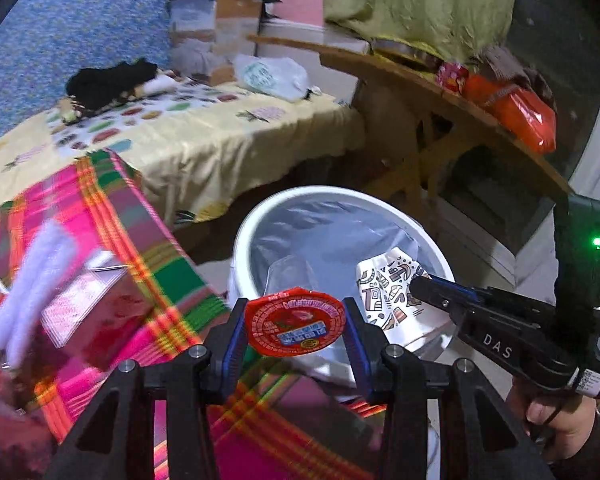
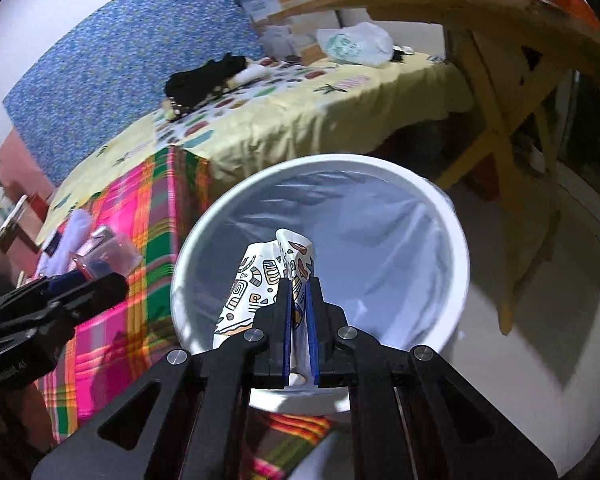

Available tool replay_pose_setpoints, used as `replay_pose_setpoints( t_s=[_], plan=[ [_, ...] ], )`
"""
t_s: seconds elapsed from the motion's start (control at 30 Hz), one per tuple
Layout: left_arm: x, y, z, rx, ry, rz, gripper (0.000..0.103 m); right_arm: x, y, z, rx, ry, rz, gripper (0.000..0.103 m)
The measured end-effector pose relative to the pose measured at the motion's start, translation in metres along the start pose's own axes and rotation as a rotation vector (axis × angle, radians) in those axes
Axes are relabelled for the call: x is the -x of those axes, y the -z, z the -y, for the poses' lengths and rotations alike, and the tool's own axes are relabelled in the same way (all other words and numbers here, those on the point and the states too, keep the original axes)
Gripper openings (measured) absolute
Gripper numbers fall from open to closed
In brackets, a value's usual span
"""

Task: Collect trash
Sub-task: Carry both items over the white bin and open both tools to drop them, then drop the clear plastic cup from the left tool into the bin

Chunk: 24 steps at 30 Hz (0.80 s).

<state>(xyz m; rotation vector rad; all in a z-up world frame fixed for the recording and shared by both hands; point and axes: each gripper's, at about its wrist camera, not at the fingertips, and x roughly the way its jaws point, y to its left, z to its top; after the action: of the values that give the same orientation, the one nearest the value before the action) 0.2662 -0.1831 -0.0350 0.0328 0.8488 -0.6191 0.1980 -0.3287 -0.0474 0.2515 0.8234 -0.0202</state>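
Observation:
A white trash bin lined with a clear bag stands on the floor beside a plaid-covered table. My left gripper is shut on a small round cup with a red foil lid, held at the bin's near rim. My right gripper is shut on a crushed white paper cup with a coloured pattern, held over the bin's opening. In the left wrist view that patterned cup and the right gripper show at the right, above the bin.
The plaid pink and green cloth holds a clear plastic cup and white fluffy stuff. Behind is a bed with yellow sheet, boxes, and a wooden table with orange packets.

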Motion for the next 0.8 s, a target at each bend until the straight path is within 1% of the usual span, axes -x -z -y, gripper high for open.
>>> replay_pose_setpoints(
  t_s=[0.17,0.3,0.37,0.43,0.53,0.63,0.8],
  plan=[
    [-0.023,-0.003,0.007,-0.009,0.027,-0.034,0.046,-0.004,0.002,0.01,-0.007,0.007,-0.026,0.007],
    [-0.029,-0.001,0.01,-0.009,0.017,-0.04,0.046,-0.007,0.001,0.017,-0.019,0.009,-0.047,0.008],
    [-0.029,-0.001,0.01,-0.003,0.016,-0.036,0.049,-0.006,0.001,0.02,-0.024,0.013,-0.045,0.009],
    [-0.026,0.0,0.008,0.002,0.014,-0.028,0.053,-0.004,0.001,0.02,-0.022,0.013,-0.04,0.011],
    [-0.021,0.001,0.007,0.006,0.01,-0.015,0.054,0.001,0.001,0.02,-0.017,0.014,-0.027,0.014],
    [-0.017,0.002,0.007,0.009,0.008,-0.002,0.054,0.003,0.001,0.019,-0.015,0.016,-0.022,0.021],
    [-0.003,0.006,0.006,0.008,0.003,0.033,0.055,0.011,0.001,0.018,-0.011,0.009,-0.005,0.024]
  ],
)
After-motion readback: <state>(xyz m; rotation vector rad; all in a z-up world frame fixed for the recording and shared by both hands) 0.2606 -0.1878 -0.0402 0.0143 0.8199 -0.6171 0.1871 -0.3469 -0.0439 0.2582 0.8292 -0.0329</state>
